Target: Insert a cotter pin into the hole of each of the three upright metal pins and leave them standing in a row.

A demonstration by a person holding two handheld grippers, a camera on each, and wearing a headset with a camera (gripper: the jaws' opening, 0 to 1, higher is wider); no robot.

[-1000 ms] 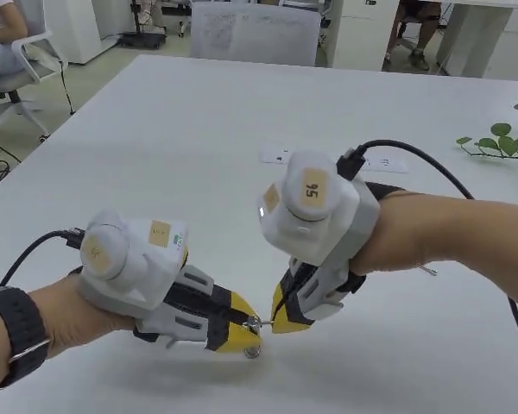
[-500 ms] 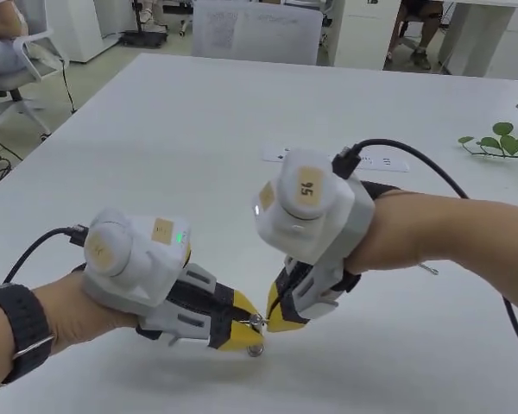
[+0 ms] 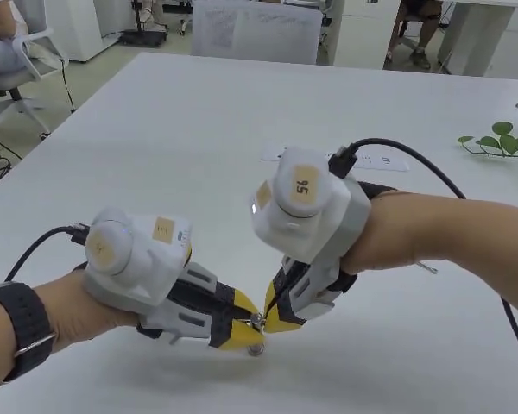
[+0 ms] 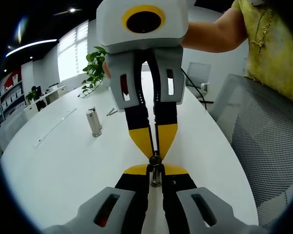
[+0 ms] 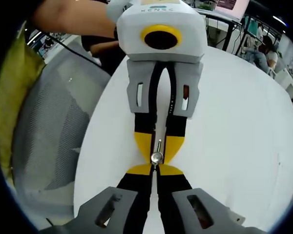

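An upright metal pin (image 3: 255, 348) stands on the white table near the front edge, and my left gripper (image 3: 244, 323) is shut on its shaft. In the left gripper view the metal pin (image 4: 155, 176) sits between my yellow tips. My right gripper (image 3: 270, 318) comes down from the right, tip to tip with the left gripper. It is shut on a thin cotter pin (image 4: 155, 155), whose end is at the pin's top. In the right gripper view the metal pin's round top (image 5: 156, 157) lies just beyond my right gripper (image 5: 156, 169). A second metal pin (image 4: 93, 122) stands farther back.
A loose cotter pin (image 3: 427, 270) lies on the table behind the right forearm. A green plant sprig (image 3: 499, 141) is at the far right, and a flat white strip (image 3: 382, 161) lies mid-table. Chairs and seated people are beyond the table's far edge.
The right gripper has shifted slightly left and down. Both grippers' tips stay together at the metal pin.
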